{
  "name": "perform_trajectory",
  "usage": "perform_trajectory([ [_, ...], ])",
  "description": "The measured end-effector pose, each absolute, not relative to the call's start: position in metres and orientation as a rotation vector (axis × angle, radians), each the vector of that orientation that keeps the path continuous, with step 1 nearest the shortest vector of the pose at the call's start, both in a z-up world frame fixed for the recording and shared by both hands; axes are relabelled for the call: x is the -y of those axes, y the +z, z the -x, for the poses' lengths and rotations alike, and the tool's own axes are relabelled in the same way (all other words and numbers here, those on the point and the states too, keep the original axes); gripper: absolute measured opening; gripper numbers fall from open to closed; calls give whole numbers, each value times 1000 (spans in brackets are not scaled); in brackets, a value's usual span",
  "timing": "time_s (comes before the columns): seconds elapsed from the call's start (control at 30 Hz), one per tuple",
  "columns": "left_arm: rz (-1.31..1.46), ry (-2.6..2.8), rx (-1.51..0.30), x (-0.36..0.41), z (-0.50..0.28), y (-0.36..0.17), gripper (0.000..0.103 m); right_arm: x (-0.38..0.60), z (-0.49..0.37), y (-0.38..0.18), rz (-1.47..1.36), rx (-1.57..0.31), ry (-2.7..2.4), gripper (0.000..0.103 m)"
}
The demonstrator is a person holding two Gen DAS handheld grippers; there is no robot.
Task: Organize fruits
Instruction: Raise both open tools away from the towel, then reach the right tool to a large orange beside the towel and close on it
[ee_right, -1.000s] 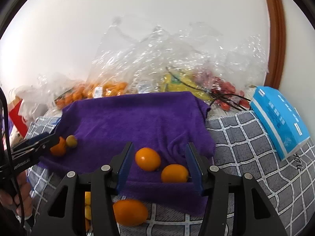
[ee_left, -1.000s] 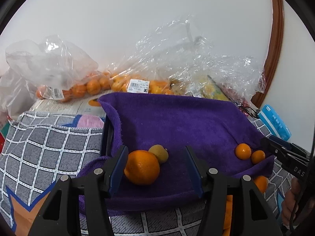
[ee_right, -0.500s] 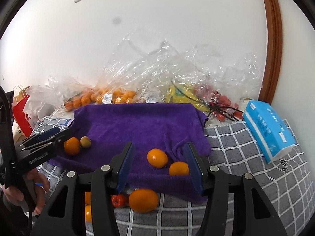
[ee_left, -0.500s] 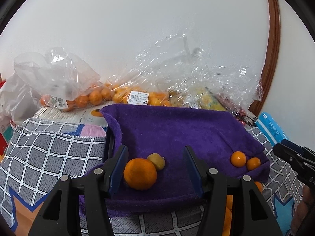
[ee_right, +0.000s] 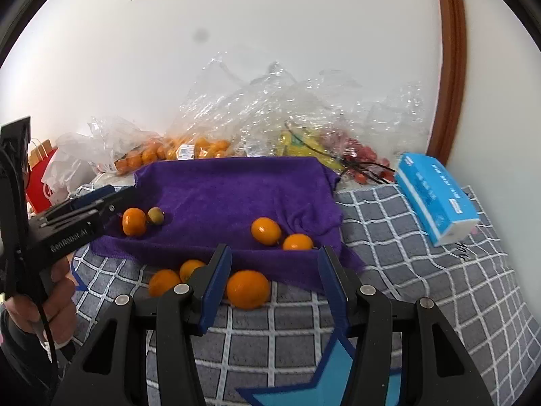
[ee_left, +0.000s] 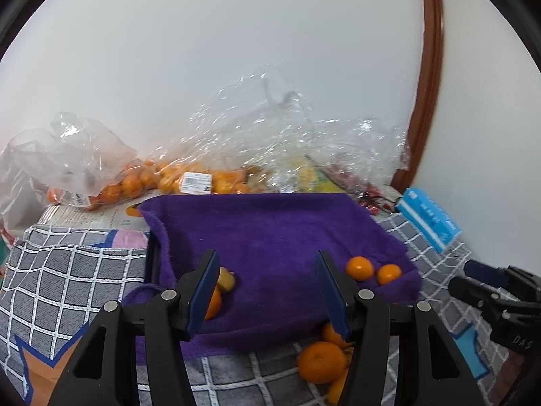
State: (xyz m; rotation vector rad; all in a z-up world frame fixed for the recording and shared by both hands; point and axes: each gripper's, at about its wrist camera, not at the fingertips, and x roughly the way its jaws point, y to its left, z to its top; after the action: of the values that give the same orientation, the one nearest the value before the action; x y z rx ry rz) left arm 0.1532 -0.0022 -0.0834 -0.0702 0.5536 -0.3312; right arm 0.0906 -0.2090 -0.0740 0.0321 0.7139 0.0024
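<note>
Checked quilt (ee_right: 389, 237) below white wall, purple towel (ee_right: 236, 196) dotted with oranges. Both grippers, left (ee_left: 267, 291) and right (ee_right: 274, 280), half-open, empty. Likely risk: loose orange (ee_right: 248, 289) nudged, rolling off soft quilt.

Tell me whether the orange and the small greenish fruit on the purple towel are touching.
Cannot tell. In the right wrist view the orange and the greenish fruit sit side by side on the purple towel, no clear gap or contact visible.

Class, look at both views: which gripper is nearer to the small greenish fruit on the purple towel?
Left. The left gripper reaches in right beside the greenish fruit, while the right gripper hangs back over the checked cloth, off the purple towel's front edge.
</note>
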Motion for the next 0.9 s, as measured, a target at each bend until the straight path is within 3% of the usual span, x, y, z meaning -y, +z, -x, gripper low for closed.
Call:
perform_trajectory([
  [0.3, 64, -338, -566, -6, -127, -70, 56, 217, -69, -65, -75, -702, -25, 53],
  [0.9, 100, -309, -618, -36, -98, -113, 56, 203, -64, -90, -107, -736, -4, 53],
])
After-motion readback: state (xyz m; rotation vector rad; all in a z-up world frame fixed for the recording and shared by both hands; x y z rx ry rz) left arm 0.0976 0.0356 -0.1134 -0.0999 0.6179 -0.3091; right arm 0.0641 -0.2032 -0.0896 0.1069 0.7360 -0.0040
